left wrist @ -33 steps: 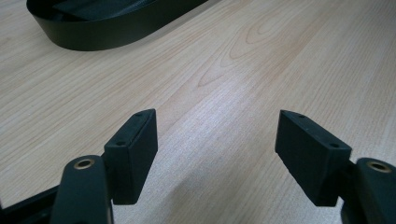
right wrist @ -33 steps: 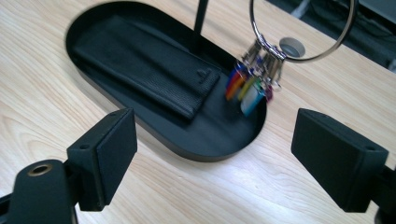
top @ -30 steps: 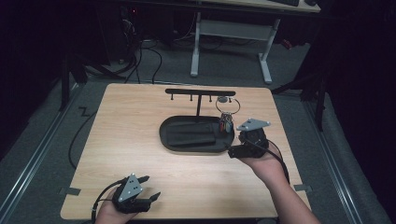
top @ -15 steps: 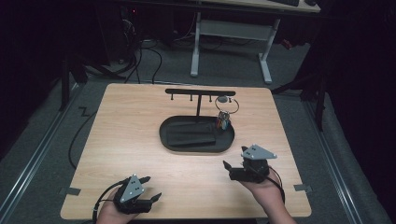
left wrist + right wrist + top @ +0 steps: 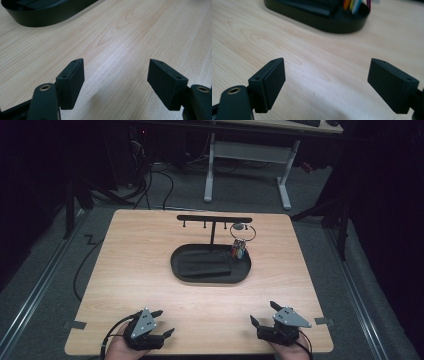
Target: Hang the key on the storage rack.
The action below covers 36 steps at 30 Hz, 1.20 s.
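Observation:
A black oval tray (image 5: 180, 271) sits mid-table with a flat dark item (image 5: 205, 264) lying in it. Behind it stands a black T-shaped hook rack (image 5: 215, 220). A key ring with colourful tags (image 5: 241, 245) hangs from the rack's right end, over the tray. My left gripper (image 5: 164, 322) rests open near the table's front left edge, with nothing between its jaws (image 5: 116, 80). My right gripper (image 5: 262, 312) is open and empty at the front right (image 5: 327, 82). It faces the tray (image 5: 319, 21) and the colourful tags (image 5: 354, 3).
The wooden table (image 5: 130, 270) stands on a grey floor. A white desk frame (image 5: 247, 155) and loose cables (image 5: 155, 180) lie beyond its far edge. A cable (image 5: 82, 265) trails off the left side. The tray's rim (image 5: 37, 18) lies ahead of the left gripper.
My right gripper has drawn back from beside the tray and key ring to the table's front right edge, staying open. The left gripper has hardly moved.

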Each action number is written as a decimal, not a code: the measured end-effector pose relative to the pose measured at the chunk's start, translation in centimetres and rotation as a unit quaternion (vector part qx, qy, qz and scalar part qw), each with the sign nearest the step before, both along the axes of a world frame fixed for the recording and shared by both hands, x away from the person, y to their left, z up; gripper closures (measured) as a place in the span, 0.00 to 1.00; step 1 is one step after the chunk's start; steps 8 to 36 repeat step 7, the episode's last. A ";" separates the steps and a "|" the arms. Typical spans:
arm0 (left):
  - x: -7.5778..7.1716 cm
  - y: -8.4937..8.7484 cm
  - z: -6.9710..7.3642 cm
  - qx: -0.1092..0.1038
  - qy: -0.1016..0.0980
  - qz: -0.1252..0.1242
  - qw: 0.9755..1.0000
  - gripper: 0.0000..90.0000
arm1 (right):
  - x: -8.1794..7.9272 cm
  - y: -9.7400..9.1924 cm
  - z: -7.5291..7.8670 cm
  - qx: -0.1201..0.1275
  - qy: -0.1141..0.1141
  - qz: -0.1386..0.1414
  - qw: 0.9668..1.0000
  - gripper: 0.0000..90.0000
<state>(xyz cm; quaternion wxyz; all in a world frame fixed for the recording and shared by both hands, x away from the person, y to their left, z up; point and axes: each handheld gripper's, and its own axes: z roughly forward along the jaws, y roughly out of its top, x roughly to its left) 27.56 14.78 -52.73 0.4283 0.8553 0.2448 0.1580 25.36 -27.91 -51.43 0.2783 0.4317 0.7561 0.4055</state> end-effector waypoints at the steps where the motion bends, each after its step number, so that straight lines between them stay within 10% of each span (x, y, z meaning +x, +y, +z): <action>1: 0.0 -0.1 0.0 0.000 0.002 0.000 1.000 0.34 | 0.1 -0.2 -0.2 0.012 0.013 -0.005 1.000 0.16; 36: 0.1 -0.2 -0.1 0.000 0.010 0.001 1.000 0.34 | 0.6 -0.4 -0.6 0.016 0.020 -0.009 1.000 0.16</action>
